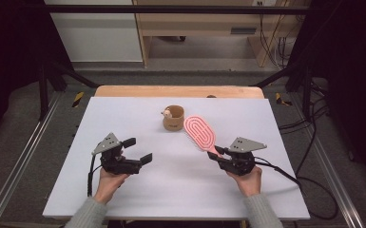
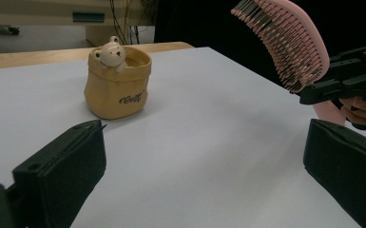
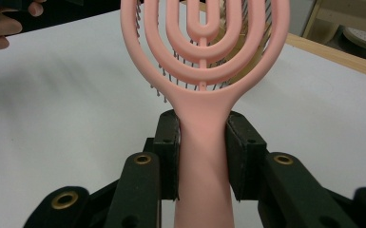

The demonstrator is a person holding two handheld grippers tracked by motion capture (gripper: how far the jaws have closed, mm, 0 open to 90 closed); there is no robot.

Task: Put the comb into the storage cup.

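**Pink brush held up, little pot waits**

From the high view, the right claw [image 1: 217,153] is clamped on the handle of a pink brush [image 1: 200,132]. The brush head points up and away toward the tan pot [image 1: 173,118] in the middle of the white surface [image 1: 171,190]. The left claw [image 1: 138,150] has its two jaws wide apart with nothing between them.

The right gripper view shows the grip up close: both black jaws press the pink handle from each side, and the brush's [image 3: 204,57] looped back faces the camera.

The left gripper view shows the other side of the brush [image 2: 285,40], with its many thin dark bristles, lifted clear of the surface. It also shows a small bear [image 2: 110,53] peeking over the pot's [image 2: 119,85] rim, and writing on the pot's front.
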